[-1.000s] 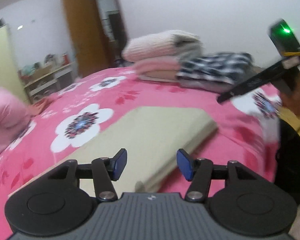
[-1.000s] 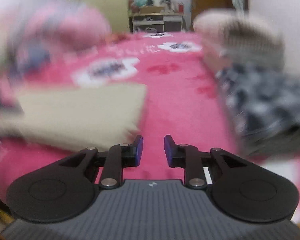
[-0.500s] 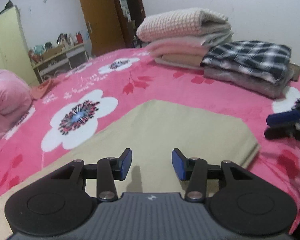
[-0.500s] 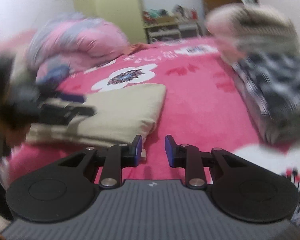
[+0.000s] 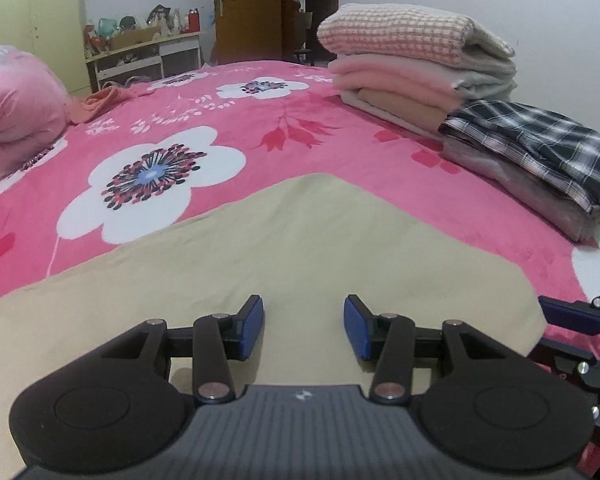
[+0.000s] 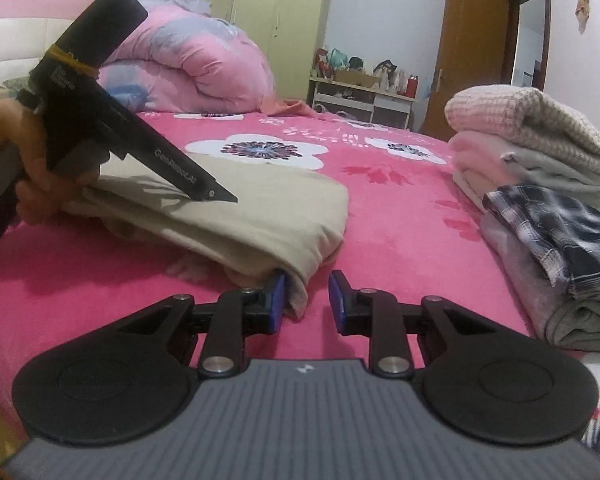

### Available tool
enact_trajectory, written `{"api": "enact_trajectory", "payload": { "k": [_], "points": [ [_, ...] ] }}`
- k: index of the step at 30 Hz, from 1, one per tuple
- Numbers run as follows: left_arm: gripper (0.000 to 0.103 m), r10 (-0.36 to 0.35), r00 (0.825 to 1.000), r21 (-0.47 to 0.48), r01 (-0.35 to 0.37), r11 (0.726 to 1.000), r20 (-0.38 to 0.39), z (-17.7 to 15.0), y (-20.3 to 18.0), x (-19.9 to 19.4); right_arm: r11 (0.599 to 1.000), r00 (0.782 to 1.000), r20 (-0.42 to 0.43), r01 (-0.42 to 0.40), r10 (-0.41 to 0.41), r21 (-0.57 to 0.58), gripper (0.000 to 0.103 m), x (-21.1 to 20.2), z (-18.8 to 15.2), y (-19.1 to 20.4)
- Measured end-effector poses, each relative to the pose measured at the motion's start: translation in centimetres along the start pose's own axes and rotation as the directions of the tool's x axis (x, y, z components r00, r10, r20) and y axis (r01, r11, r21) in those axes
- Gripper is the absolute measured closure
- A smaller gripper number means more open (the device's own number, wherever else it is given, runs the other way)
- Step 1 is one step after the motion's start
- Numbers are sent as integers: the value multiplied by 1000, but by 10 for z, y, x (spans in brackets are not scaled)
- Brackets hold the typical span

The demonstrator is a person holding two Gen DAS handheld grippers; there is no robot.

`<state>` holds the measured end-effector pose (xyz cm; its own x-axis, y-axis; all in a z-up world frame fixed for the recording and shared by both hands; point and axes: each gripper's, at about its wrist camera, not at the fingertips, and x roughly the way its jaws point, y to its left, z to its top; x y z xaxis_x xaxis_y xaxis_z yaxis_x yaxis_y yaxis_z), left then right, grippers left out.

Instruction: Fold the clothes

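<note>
**Two grippers on one folded beige garment, pink flower bedspread**

Both claws were working the same piece. The beige garment lay folded flat on the pink bedspread, filling the lower middle of the left wrist view, with one corner pointing up toward 12 o'clock.

The left gripper hung over the cloth with its jaws apart and nothing pinched between the blue pads, so released. From the right wrist view you could see that tool coming in from 9 o'clock, its black nose resting on or just above the top layer (couldn't tell which), with the person's hand wrapped around the handle.

The right gripper sat low at the garment's near corner. A bit of the folded edge hung between the jaws, touching the left pad, but there was a clear gap to the right pad, so not clenched on it.

Off at 2 to 3 o'clock in both views sat a stack of folded clothes, pink checked one on top, with a dark plaid shirt on a lower pile nearer the camera. A rolled pink duvet sat at 11 o'clock in the right view, and a shelf with clutter stood against the far wall beside a wooden door.
</note>
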<state>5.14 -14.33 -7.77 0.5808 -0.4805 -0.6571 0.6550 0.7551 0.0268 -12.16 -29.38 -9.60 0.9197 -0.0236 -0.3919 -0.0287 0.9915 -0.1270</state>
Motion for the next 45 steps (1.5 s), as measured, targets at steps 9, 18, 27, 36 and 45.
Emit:
{"api": "enact_trajectory", "payload": {
  "k": [9,18,27,36,45],
  "points": [
    [55,10,1000,-1,-10,1000,3,-1,-2,2,972,997,73,-43,27,232,81,-6,1,-19],
    [54,14,1000,-5,-14,1000,9,-2,-2,5,915,982,89,-186,165,359,77,-9,-1,-28],
    [54,16,1000,-1,-16,1000,6,0,-1,6,921,995,60,-93,76,379,77,-18,-15,-52],
    [54,9,1000,-11,-9,1000,-11,3,0,7,994,997,4,-81,81,69,79,4,-4,10],
    [54,9,1000,-12,-9,1000,-8,1,1,8,958,998,33,-62,55,281,83,3,-10,-18]
  ]
}}
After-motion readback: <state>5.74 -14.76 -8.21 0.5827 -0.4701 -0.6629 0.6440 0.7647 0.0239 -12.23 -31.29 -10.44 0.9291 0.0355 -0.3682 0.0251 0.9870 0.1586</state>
